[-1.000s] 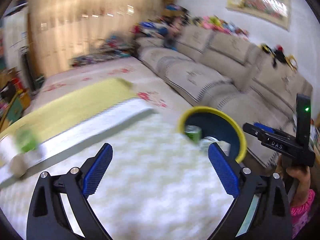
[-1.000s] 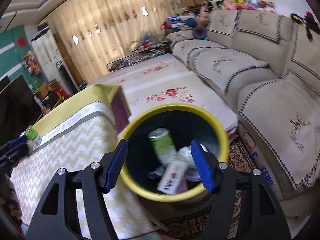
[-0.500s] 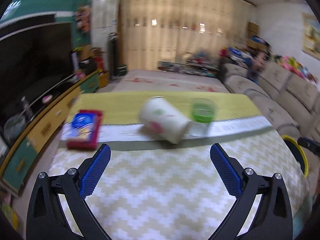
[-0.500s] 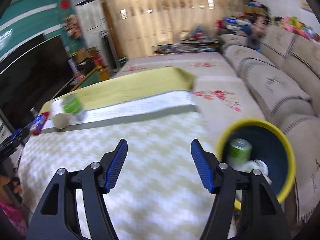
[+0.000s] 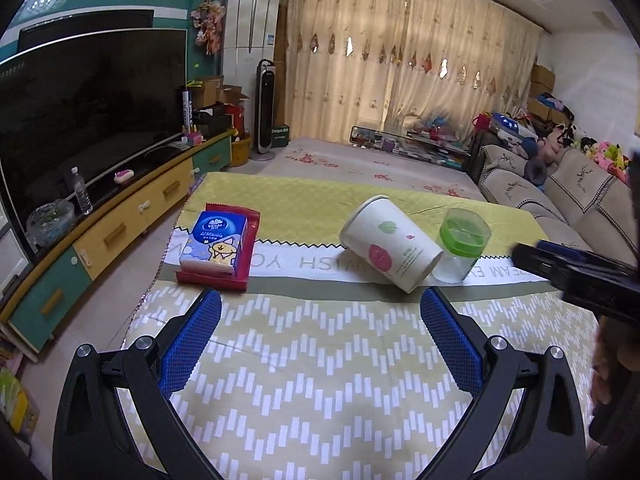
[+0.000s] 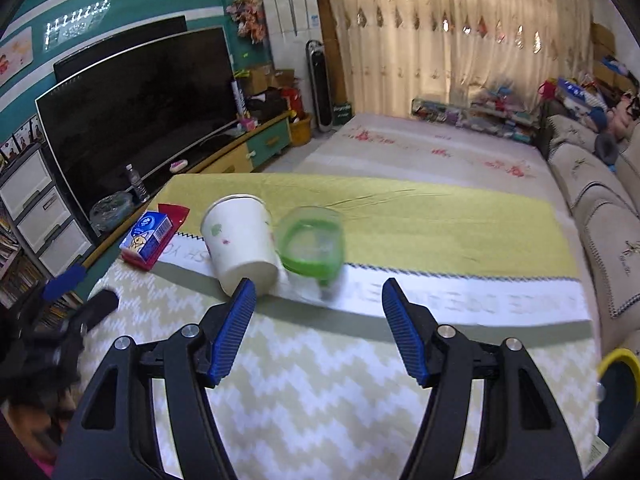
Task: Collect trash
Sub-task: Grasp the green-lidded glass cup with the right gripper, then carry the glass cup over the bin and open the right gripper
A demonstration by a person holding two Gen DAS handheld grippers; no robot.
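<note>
My table (image 5: 320, 380) wears a yellow-green zigzag cloth. On it, mid-frame, a white paper cup (image 5: 390, 242) leans tilted against a clear green-lidded jar (image 5: 462, 250); left of them a blue tissue pack (image 5: 214, 242) lies on a red wrapper (image 5: 244, 258).

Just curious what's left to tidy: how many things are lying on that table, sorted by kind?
Paper cup, tipped on its side: 1
Clear jar with a green lid: 1
Blue tissue pack: 1
Red wrapper under the tissue pack: 1
Total: 4
</note>
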